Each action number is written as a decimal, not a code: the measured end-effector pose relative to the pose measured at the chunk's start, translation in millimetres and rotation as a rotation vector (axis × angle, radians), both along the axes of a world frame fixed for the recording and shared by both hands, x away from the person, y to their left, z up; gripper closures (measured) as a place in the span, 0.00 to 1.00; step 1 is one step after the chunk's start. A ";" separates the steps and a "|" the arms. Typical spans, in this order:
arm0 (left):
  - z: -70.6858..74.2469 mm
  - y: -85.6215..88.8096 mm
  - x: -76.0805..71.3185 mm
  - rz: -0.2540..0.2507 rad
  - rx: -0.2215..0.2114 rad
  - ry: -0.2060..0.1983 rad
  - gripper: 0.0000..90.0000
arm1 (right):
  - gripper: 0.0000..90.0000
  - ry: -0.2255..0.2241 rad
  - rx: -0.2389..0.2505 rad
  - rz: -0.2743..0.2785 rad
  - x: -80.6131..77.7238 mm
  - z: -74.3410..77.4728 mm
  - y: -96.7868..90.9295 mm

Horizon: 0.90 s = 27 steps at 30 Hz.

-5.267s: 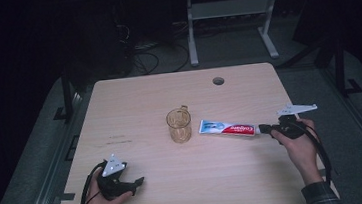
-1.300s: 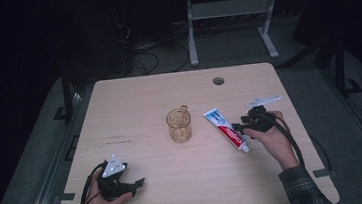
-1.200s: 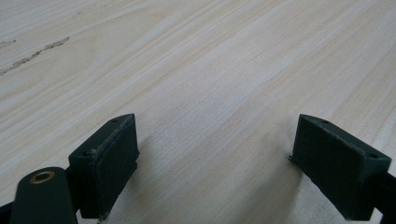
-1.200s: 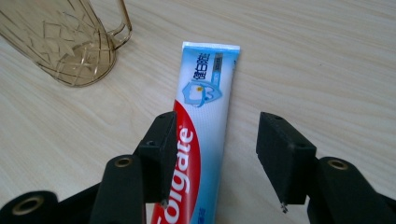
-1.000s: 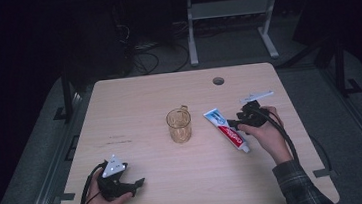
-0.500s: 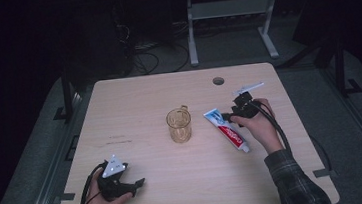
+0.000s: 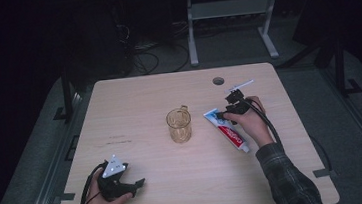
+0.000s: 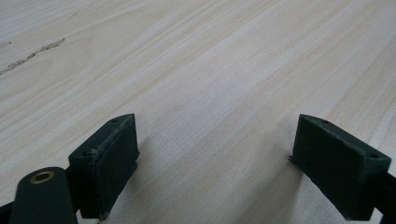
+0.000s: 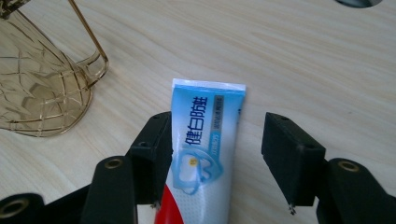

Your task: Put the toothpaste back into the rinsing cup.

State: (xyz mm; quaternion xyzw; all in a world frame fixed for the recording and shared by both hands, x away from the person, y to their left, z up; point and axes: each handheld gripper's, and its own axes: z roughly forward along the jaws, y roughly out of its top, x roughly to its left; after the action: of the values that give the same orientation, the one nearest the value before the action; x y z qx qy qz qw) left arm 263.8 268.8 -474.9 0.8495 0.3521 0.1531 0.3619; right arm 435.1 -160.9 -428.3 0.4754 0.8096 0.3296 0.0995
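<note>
A blue, white and red toothpaste tube (image 7: 228, 131) lies flat and diagonal on the wooden table (image 7: 134, 106), right of a clear amber glass mug (image 7: 178, 125). My right gripper (image 7: 228, 113) is low over the tube's flat crimped end and is open. In the right gripper view the tube (image 9: 205, 140) runs between the jaws: the left pad (image 9: 152, 154) is at its edge, and the right pad stands apart from it. The mug (image 9: 37, 84) is up to the left there. My left gripper (image 7: 136, 185) rests at the table's front left, open on bare wood (image 8: 215, 154).
A round cable hole (image 7: 218, 81) is in the table behind the right gripper. The table's front edge runs just below the left hand. Beyond the table are a dark floor, cables and a metal stand.
The right hand has moved left and away along the tube, from near its cap end to its flat end. The tube, earlier lying crosswise, now lies diagonal. The left gripper stayed put.
</note>
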 end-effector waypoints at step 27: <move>-0.1 -0.4 -0.3 -0.007 -0.002 0.000 0.14 | 0.43 0.061 -0.131 0.049 5.3 -28.6 23.6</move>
State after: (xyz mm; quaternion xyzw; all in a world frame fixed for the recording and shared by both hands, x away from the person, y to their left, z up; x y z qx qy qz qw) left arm 263.6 268.5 -475.0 0.8503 0.3493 0.1514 0.3633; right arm 440.4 -137.3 -456.9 0.4578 0.8435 0.2635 0.0978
